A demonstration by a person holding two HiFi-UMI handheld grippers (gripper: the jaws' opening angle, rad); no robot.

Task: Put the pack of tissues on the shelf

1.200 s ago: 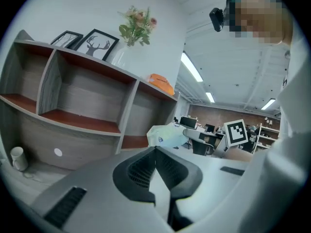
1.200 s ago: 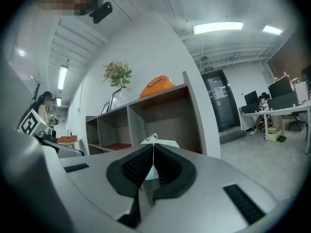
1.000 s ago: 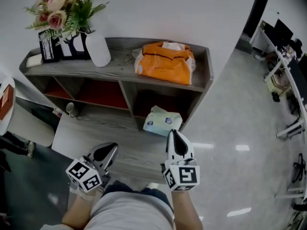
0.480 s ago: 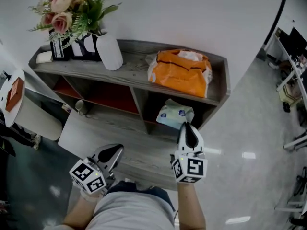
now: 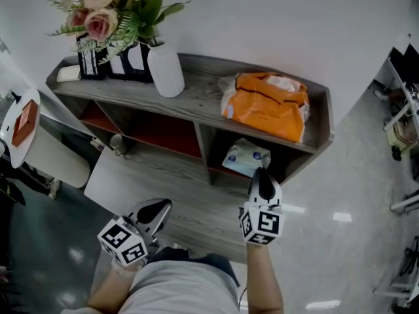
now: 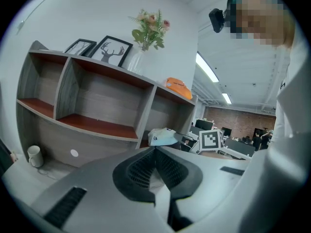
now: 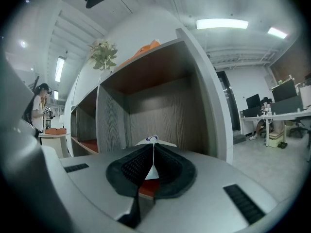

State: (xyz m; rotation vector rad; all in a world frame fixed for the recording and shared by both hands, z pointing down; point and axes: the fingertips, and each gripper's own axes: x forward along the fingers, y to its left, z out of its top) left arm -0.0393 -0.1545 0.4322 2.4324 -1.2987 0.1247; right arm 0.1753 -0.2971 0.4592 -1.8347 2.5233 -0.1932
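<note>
Where the pack of tissues [image 5: 245, 158] sits: at the mouth of the lower right compartment of the shelf [image 5: 196, 101], tilted; whether it rests on the compartment's floor cannot be told.
Right gripper [image 5: 262, 178]: fingers closed on a thin edge of the pack, pointing into that compartment, marker cube toward the person.
Left gripper [image 5: 158, 209]: fingers pressed together with nothing between them, held low before the shelf, well apart from the pack.
Sides of the compartment: an upright divider [image 5: 203, 146] just left of the pack, the shelf's end wall just right, and a grey wood back wall behind.
Above the pack: an orange bag [image 5: 265, 104] lying on the right end of the shelf's top.
Left part of the top: a white vase [image 5: 165, 70] with flowers [image 5: 111, 12], and framed pictures [image 5: 112, 63] beside it against the wall.
Floor by the shelf: a white cup [image 5: 117, 141] at the foot of the left compartments.
Far left: a round white table [image 5: 13, 156] bearing a brownish box [image 5: 25, 121].
Far right: office desks [image 7: 277, 113], well apart from the shelf.
</note>
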